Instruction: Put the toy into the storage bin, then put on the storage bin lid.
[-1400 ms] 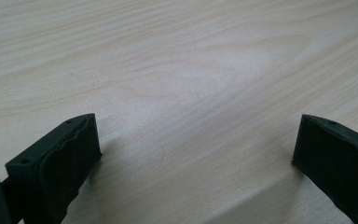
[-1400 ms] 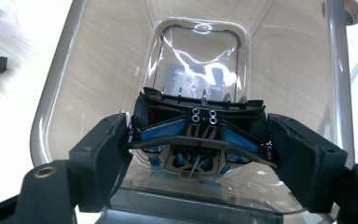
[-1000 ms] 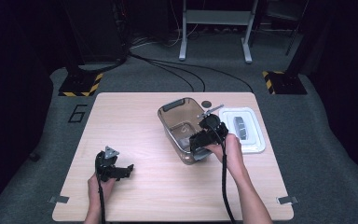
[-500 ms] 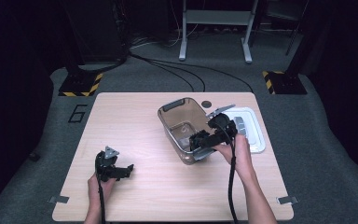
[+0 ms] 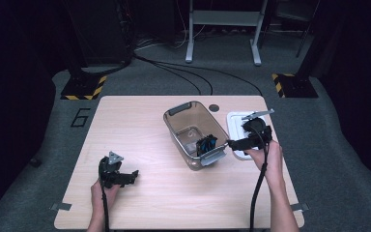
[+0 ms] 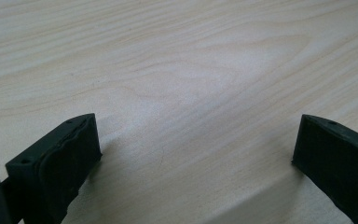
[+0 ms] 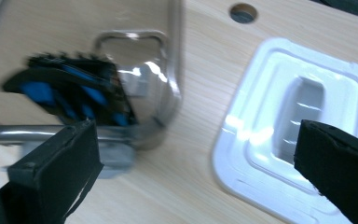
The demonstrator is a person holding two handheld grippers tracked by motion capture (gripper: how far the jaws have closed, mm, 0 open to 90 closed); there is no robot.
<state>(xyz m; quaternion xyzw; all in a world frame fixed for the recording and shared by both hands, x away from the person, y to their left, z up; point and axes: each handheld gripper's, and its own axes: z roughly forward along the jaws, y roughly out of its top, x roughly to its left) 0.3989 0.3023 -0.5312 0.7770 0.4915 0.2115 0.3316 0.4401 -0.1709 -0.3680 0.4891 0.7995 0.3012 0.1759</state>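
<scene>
Black and blue, the brush leans inside the clear bin, at its near right corner, close against the wall by the grey latch. That puts it just left of the right gripper, which hangs over the table between the bin and the white lid. The right gripper's jaws have just been opening and now stand wide with nothing between them; in the right gripper view the brush sits beyond the left jaw, behind the bin's wall, and the lid lies to the right. The brush looks released, dropped into the bin and left there.

The relation that matters next, as I judge it, is lid to bin: the lid lies flat on the table just right of the bin, its long axis running near to far, roughly as the bin's does, and it sits right under the right hand. That hand is by far the nearer one; a short shift to the right and down would bring the open jaws over the lid's edge.

The right forearm comes up from the near edge, the gripper held about level and pointing left toward the bin, its cable trailing back along the arm.

The left gripper rests low over bare table at the near left, well apart from everything. Its jaws are wide open and empty, wood grain showing between them in the left gripper view
</scene>
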